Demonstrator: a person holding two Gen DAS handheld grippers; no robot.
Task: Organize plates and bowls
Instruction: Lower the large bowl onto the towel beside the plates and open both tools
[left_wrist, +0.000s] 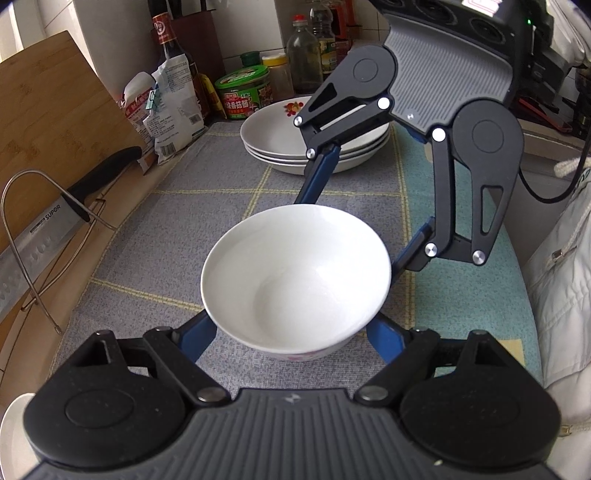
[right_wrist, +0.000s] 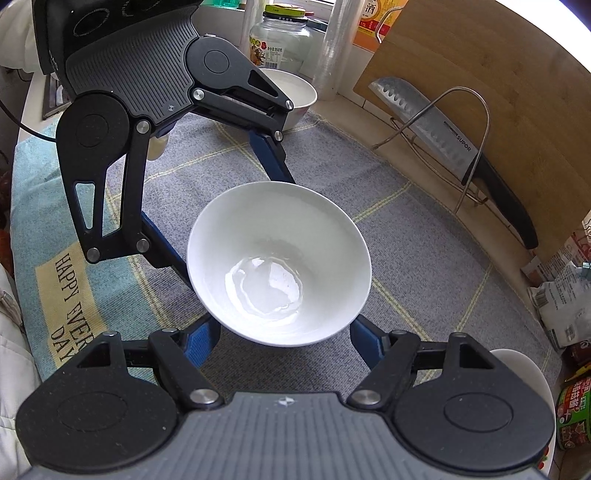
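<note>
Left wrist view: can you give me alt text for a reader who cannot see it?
A white bowl sits between the blue fingers of both tools, the left tool from below and the right tool from above, over a grey checked cloth. Behind it is a stack of white plates; a cleaver rests in a wire rack at left.

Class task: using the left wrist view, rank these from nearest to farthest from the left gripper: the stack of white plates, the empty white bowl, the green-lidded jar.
1. Empty white bowl: right between the left gripper's blue fingers.
2. Stack of white plates: farther back on the grey checked cloth.
3. Green-lidded jar: behind the plates, towards the left.
</note>
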